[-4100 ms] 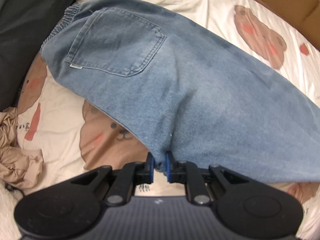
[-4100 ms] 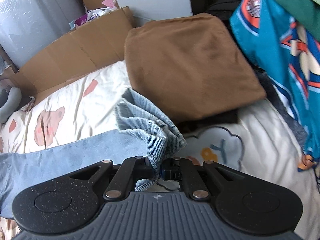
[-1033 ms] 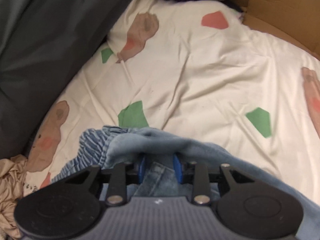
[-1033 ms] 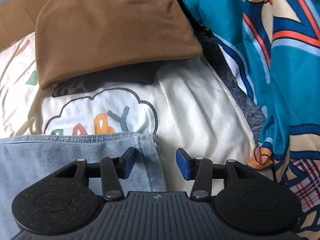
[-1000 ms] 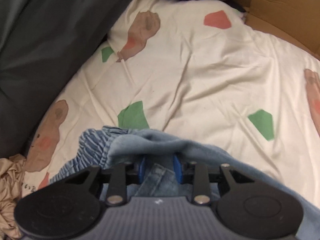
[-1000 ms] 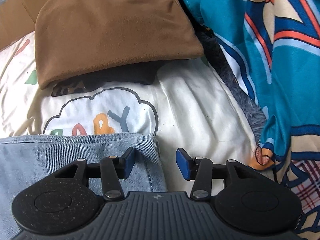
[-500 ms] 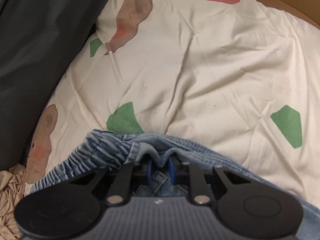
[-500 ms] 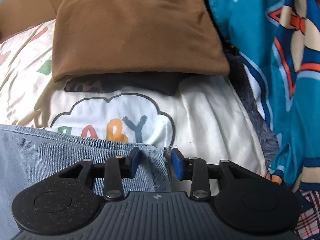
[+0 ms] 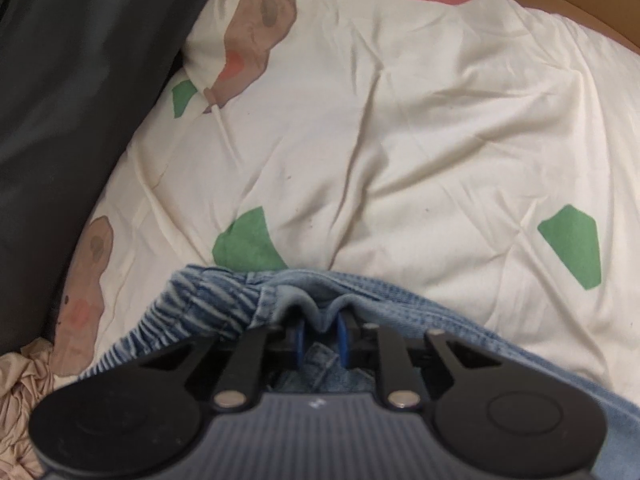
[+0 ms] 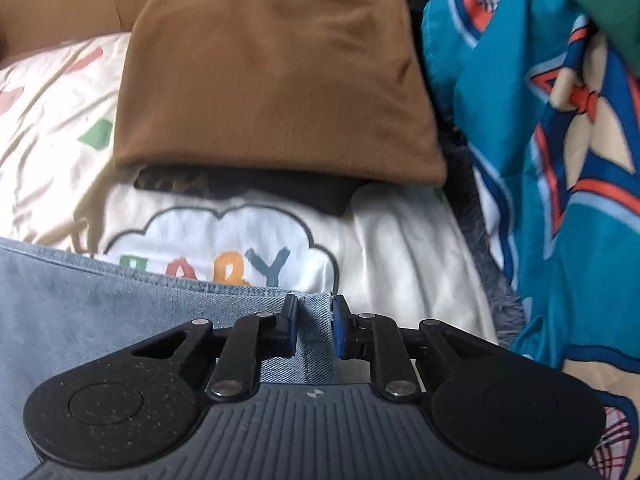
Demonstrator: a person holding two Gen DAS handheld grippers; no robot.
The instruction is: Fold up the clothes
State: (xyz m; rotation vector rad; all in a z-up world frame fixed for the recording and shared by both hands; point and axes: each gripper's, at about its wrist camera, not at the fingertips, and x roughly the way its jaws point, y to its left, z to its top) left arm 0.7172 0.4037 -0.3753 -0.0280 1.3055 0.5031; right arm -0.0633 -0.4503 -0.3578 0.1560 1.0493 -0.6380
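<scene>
Jeans (image 9: 400, 296), one pair, flat on one cream printed sheet (image 9: 400, 140). Left gripper (image 9: 320, 334): jaws just closing, pinched on a fold at the elastic waistband. Right gripper (image 10: 313, 330): jaws just closing, clamped on the hem corner. Beyond: one folded brown garment (image 10: 272, 72), one teal patterned cloth (image 10: 540, 200), one dark fabric (image 9: 72, 80), one beige crumpled cloth (image 9: 20, 400).

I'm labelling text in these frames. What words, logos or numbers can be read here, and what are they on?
"BABY", in coloured letters inside a cloud outline on the cream bedsheet; the jeans cover the bottoms of the letters, and the first letter is half hidden.
A small pale mark on each claw body: too small to read.
Left wrist view: no readable text.
</scene>
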